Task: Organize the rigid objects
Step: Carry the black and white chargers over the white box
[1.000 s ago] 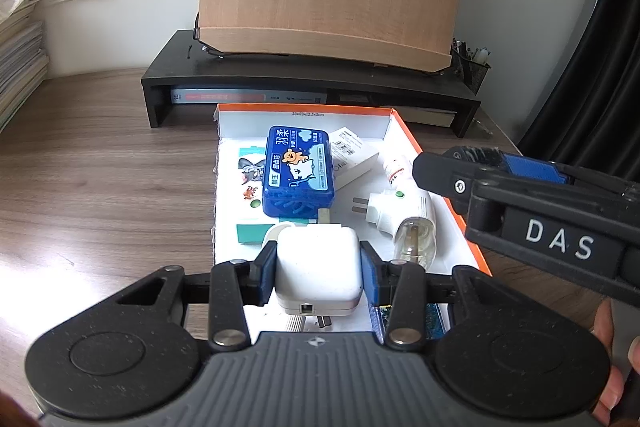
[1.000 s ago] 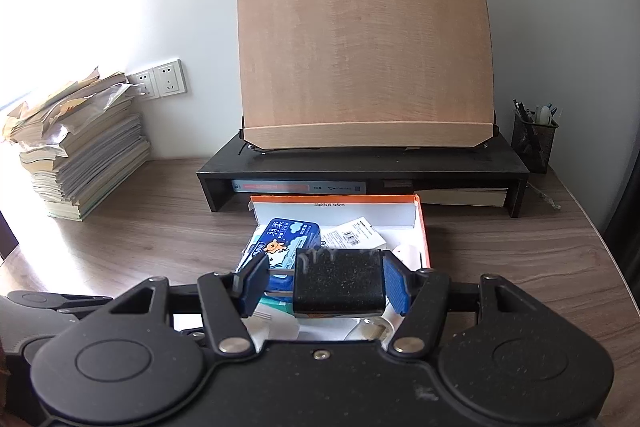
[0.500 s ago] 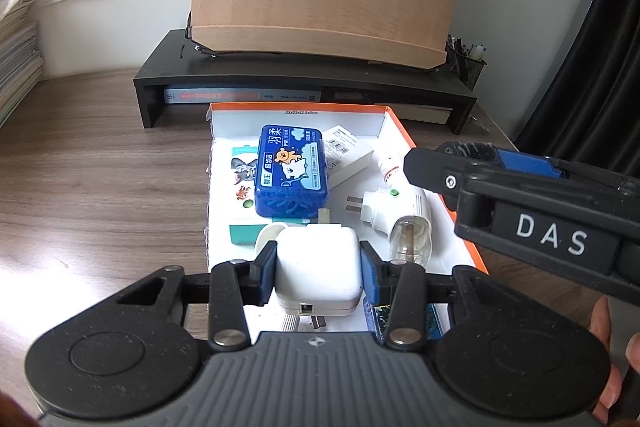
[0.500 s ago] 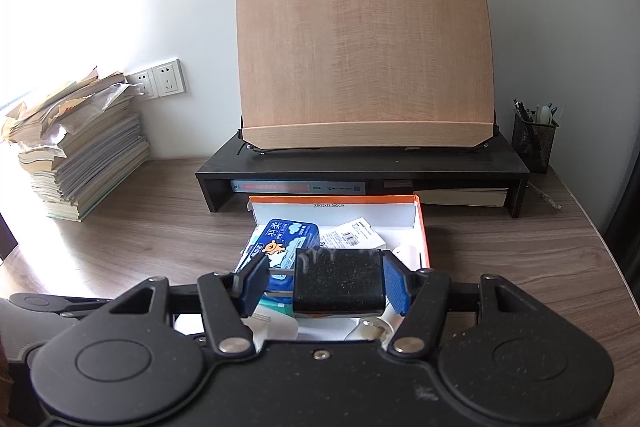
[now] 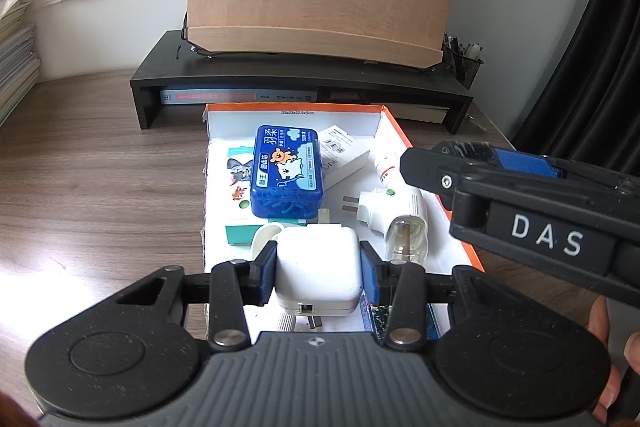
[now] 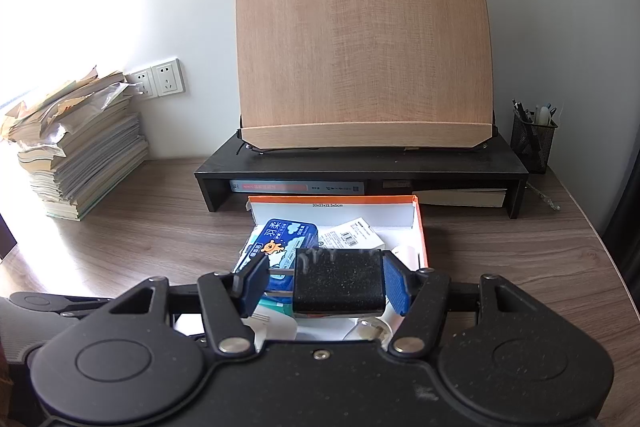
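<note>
Your left gripper [image 5: 318, 277] is clamped on the white charger [image 5: 318, 269], both pads flat against its sides, above the near end of the orange-edged box [image 5: 436, 183]. Your right gripper [image 6: 326, 285] holds a black block [image 6: 338, 283]; a gap shows at its left pad, so that grip looks loose. At twelve o'clock from the charger lies the blue tin [image 5: 286, 173], at two o'clock the white plug-in device [image 5: 394, 213]. You're mid-carry; next, pick a bare patch of box floor and lower gently.
</note>
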A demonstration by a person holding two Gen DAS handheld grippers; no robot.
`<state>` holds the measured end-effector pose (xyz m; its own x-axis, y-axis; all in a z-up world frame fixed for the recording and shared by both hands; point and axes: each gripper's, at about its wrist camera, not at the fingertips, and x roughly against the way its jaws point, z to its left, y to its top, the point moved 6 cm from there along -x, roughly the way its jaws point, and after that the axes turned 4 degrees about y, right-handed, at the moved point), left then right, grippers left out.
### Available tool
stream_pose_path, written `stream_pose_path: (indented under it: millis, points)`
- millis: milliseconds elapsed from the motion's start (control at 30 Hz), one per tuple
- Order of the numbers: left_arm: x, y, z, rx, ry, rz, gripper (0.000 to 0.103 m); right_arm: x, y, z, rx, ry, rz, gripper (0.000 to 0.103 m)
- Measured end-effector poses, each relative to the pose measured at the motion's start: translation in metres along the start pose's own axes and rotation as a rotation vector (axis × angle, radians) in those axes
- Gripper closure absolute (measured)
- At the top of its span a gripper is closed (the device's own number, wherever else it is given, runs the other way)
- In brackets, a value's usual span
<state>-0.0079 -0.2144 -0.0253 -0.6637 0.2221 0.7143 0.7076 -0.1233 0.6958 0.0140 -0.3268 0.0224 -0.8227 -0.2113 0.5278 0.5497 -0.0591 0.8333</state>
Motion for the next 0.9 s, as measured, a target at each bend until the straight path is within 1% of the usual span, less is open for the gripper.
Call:
stream_pose_path:
  millis: [900]
  points:
    - [0.0018,-0.0012,0.0008,-0.002,-0.004,0.000,0.061,0.0009,0.0015,0.0010,0.009,0.004,0.003,0.031]
